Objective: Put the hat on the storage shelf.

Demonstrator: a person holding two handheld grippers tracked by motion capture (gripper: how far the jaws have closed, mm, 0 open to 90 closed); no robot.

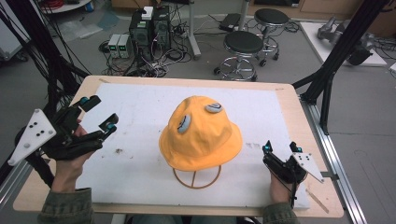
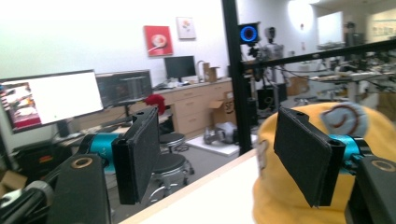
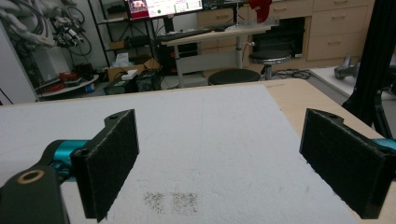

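Nearest the bottom edge of the high view, two forearms in olive-green sleeves come in, each hand gripping a black two-fingered tool. The right gripper (image 1: 280, 148) sits low at the near right corner of the white-covered wooden surface (image 1: 140, 112), the hand under it and the wrist roughly straight, pointing forward; its fingers (image 3: 109, 161) are spread wide with nothing between them, and in the right gripper view bare white covering lies between them, with a small dark smudge (image 3: 172, 201) on it. The left gripper (image 1: 100, 113) is held higher at the near left edge, raised off the surface, the hand wrapped around its body from below and the tool angled to the right towards the middle; its fingers (image 2: 140, 154) are also spread apart and hold nothing. Between the two, near the centre of the surface and apart from both grippers, the orange fabric bucket hat with two grey eye patches (image 1: 201, 133) sits on a thin orange wire stand (image 1: 196, 179). Beyond the surface stand two black round stools (image 1: 243, 44) on the grey floor
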